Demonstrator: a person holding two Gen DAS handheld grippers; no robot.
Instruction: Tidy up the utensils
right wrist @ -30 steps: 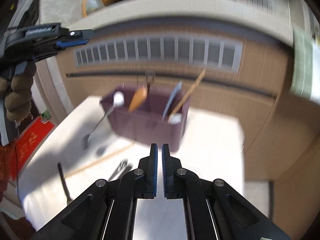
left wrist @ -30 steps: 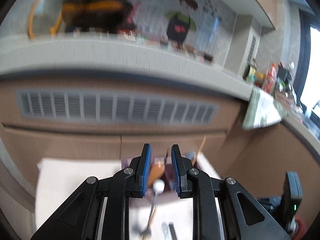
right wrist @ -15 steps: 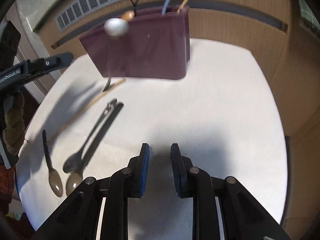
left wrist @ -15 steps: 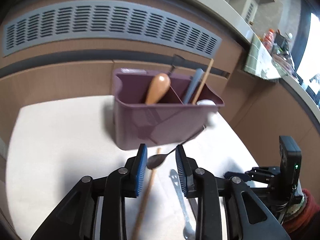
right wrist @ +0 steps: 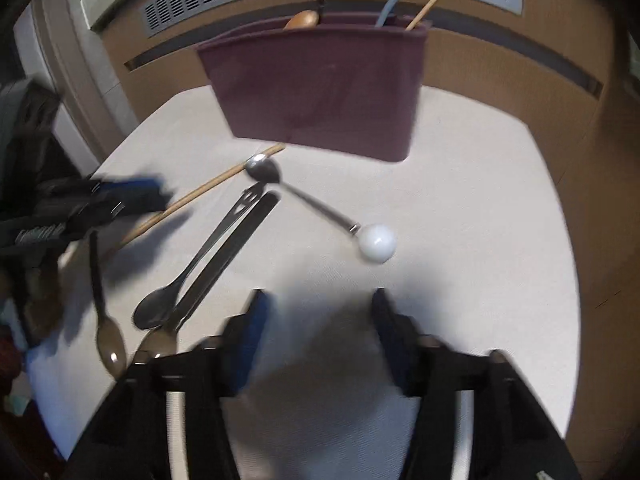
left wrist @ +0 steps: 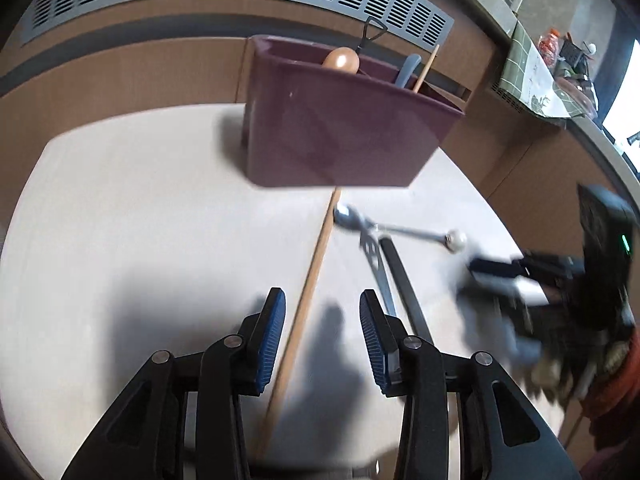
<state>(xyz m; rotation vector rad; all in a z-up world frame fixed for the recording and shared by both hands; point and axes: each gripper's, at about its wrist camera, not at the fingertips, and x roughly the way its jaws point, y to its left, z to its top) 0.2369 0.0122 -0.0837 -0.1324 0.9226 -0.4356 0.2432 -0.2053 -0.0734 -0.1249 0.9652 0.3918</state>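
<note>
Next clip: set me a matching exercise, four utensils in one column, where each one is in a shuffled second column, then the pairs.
Things:
1. Ball-handled spoon
2. Wooden spoon
3. Chopstick
4. Brown spoon

Places:
A. Standing in the purple caddy
B. Flat on the table, farthest toward the left gripper
C. Flat on the table, running between the left gripper's open fingers
D. Flat on the table, bowl near the caddy's base, white knob toward the right gripper

Pairs: 1-D, 2-A, 3-C, 4-B
</note>
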